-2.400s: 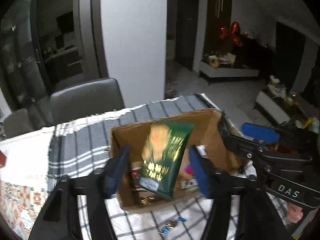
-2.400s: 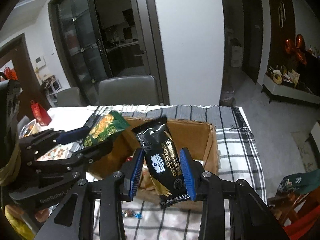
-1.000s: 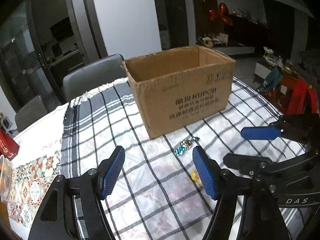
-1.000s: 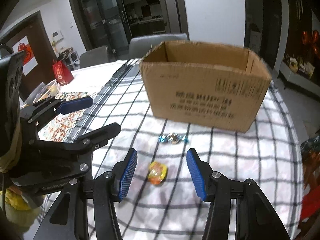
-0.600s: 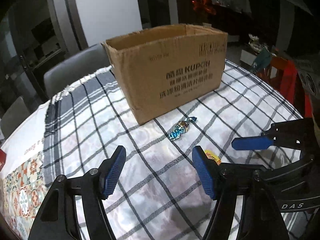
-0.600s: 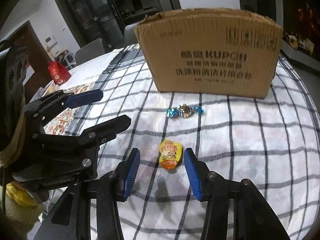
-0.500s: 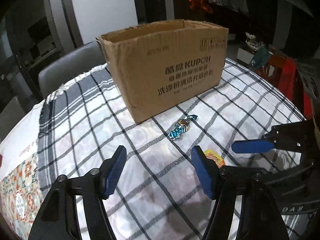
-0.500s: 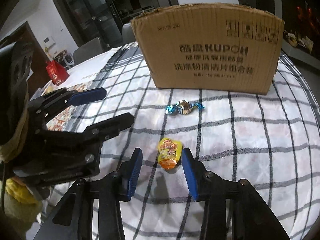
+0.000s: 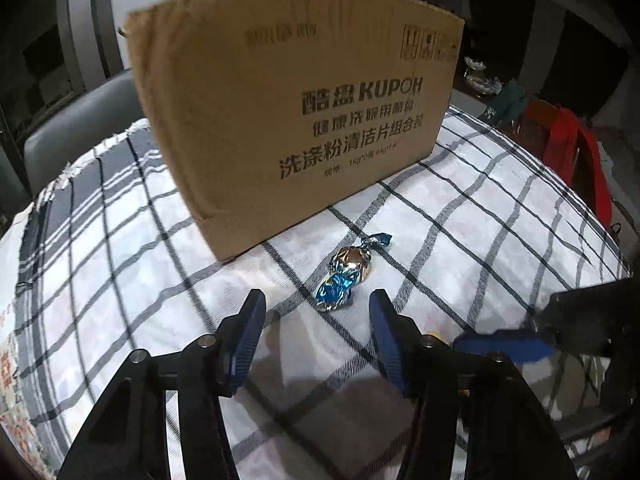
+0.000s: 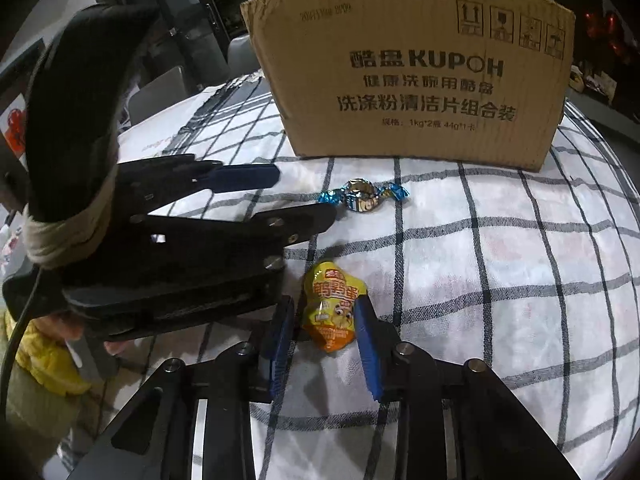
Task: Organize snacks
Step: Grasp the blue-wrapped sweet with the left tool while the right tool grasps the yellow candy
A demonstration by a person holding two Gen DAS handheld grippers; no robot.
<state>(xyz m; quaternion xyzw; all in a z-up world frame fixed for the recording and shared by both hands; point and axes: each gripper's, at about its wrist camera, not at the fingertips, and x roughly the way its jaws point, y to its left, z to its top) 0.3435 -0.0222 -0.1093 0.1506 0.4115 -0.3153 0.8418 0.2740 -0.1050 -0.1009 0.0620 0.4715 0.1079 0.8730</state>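
A cardboard box (image 9: 296, 96) stands at the far side of a table covered with a white cloth (image 9: 480, 216) crossed by dark check lines. Two small snacks lie on the cloth in front of the box.

The left gripper (image 9: 316, 316) points down at a candy in a blue and gold twisted wrapper (image 9: 346, 274). The candy lies just beyond the two blue fingertips (image 9: 252, 320), roughly centred on the gap, near the front wall of the box. The jaws have just been closing but stand apart; neither pad touches the candy and nothing is held.

The right gripper (image 10: 324, 320) is lower and nearer, to the right of the left one. A yellow and orange snack packet (image 10: 332, 308) lies on the cloth between its blue fingertips (image 10: 366, 332). These jaws have also just been closing. The right pad is at the packet's edge, while a thin gap shows between the left pad and the packet, so it is not gripped yet. In the right wrist view the blue candy (image 10: 362, 196) lies farther off, between the packet and the box (image 10: 416, 68), with the left gripper (image 10: 296, 200) reaching towards it from the left.
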